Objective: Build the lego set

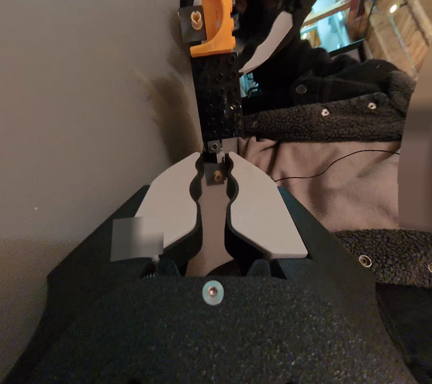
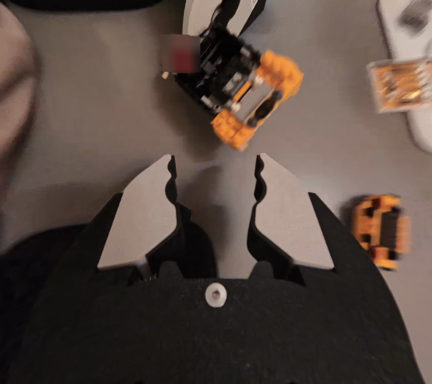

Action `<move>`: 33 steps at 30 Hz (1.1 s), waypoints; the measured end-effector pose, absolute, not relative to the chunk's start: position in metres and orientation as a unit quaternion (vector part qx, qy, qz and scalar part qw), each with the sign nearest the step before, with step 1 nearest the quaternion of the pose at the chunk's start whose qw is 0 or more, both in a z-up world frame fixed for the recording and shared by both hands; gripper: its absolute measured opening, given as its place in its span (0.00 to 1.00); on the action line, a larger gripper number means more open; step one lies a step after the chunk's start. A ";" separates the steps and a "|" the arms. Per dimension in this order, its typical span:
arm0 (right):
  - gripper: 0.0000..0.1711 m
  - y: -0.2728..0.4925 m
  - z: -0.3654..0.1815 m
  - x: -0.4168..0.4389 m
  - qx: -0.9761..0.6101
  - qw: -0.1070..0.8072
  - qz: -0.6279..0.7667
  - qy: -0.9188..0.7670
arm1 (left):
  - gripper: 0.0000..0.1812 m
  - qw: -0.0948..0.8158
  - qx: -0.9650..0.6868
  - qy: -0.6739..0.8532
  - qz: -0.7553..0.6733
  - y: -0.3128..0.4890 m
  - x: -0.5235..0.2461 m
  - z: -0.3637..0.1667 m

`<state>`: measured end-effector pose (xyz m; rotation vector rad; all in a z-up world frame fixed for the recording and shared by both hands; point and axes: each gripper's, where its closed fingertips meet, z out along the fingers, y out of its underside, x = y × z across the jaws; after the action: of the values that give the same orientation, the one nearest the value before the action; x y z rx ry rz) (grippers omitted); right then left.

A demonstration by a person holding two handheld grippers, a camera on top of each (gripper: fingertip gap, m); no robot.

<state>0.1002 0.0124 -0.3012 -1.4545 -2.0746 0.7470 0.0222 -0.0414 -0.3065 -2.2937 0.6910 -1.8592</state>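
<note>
My left gripper [image 1: 214, 155] is shut on the near end of a black and orange lego car chassis [image 1: 217, 96], seen from its underside and held on edge above the grey table [image 1: 70, 92]. An orange wheel arch [image 1: 208, 14] sits at its far end. In the right wrist view the same chassis [image 2: 236, 89] hangs in the left gripper [image 2: 215, 28] above the table. My right gripper [image 2: 214, 157] is open and empty, just below the chassis's orange end. A separate orange and black lego sub-assembly [image 2: 381, 230] lies on the table to the right.
A person's dark fleece jacket [image 1: 327, 120] and beige clothing fill the right of the left wrist view. In the right wrist view a clear bag of orange pieces [image 2: 402, 87] lies on a white object [image 2: 409, 21] at the right edge. One gripper's finger ends stand about 10 cm off the other's. Left tips and right tips are each some 30 cm from the white object [image 2: 409, 21].
</note>
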 end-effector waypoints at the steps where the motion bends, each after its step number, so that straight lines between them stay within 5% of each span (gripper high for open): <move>1: 0.42 0.015 -0.298 0.095 -0.505 0.269 0.247 -0.782 | 0.09 0.046 -0.757 0.238 -0.606 -0.044 0.024 -0.309; 7: 0.60 0.012 -0.320 0.070 -0.368 0.251 0.129 -0.886 | 0.09 0.024 -0.763 0.282 -0.580 -0.056 0.028 -0.316; 10: 0.49 0.019 -0.316 0.058 -0.362 0.284 0.140 -0.877 | 0.09 0.023 -0.764 0.285 -0.578 -0.058 0.028 -0.316; 18: 0.57 0.006 -0.316 0.053 -0.344 0.295 0.192 -0.870 | 0.09 0.004 -0.759 0.307 -0.575 -0.064 0.028 -0.317; 22: 0.50 -0.004 -0.330 0.059 -0.353 0.252 0.178 -0.883 | 0.10 0.017 -0.760 0.319 -0.566 -0.064 0.028 -0.317; 26: 0.50 -0.006 -0.332 0.060 -0.459 0.212 0.234 -0.831 | 0.16 0.092 -0.771 0.325 -0.540 -0.049 0.021 -0.308; 33: 0.50 0.016 -0.335 0.056 -0.605 0.195 0.249 -0.731 | 0.33 0.371 -0.770 0.375 -0.359 0.000 0.010 -0.284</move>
<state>0.0562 0.0158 -0.3346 -1.6954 -2.0478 0.6990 0.0097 -0.0003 -0.2842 -1.9754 0.9621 -0.9211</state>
